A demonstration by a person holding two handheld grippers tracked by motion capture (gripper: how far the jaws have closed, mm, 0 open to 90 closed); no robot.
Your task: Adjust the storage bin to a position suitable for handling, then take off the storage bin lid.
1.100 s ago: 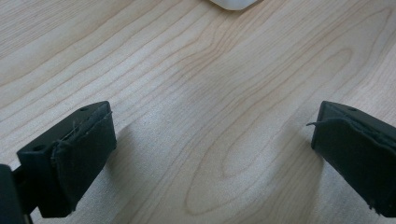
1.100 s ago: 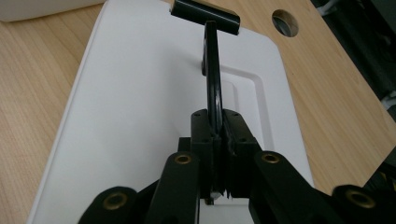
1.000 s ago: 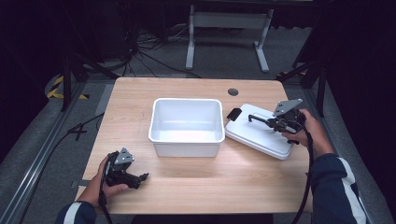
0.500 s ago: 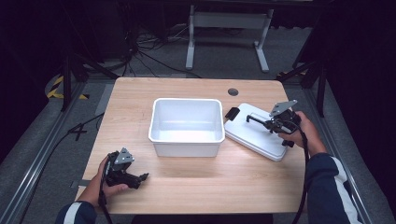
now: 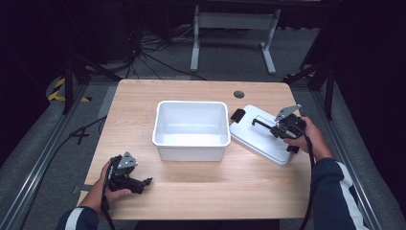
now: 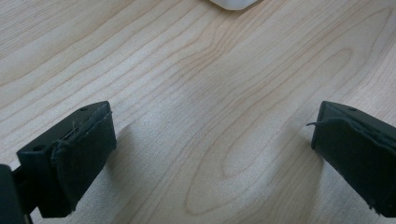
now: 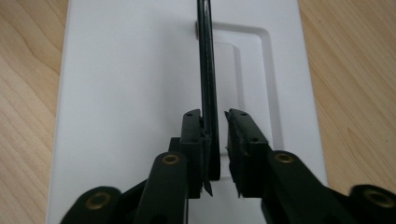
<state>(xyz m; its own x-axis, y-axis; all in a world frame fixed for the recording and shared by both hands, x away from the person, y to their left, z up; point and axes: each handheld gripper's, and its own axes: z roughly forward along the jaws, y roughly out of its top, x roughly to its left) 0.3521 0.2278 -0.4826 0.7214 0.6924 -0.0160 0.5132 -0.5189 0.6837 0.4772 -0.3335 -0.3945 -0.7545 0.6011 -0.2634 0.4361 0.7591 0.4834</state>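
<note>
A: Wood-grain surface (image 5: 201,191) carries 3 items, listed left to right. The left hand-held gripper (image 5: 143,183) lies low near the front-left edge, jaws wide apart over bare wood with nothing between them. It is parked well clear of the work, so it obstructs nothing.

B: And the middle?

A: The white bin (image 5: 190,143) stands upright at centre, open side up and empty. Its opening is exposed because the lid (image 5: 258,139) rests flat on the surface just beside its right side.

B: State of the right hand-held gripper (image 5: 261,125)?

A: It sits over the lid, with the lid's thin black handle (image 7: 207,84) standing on edge between the jaws. The jaws have just been opening. In the right gripper view 1 pad (image 7: 192,140) lies against the handle while the other stands slightly off it. Judgement: the grip is being let go, the lid having been set down.
</note>
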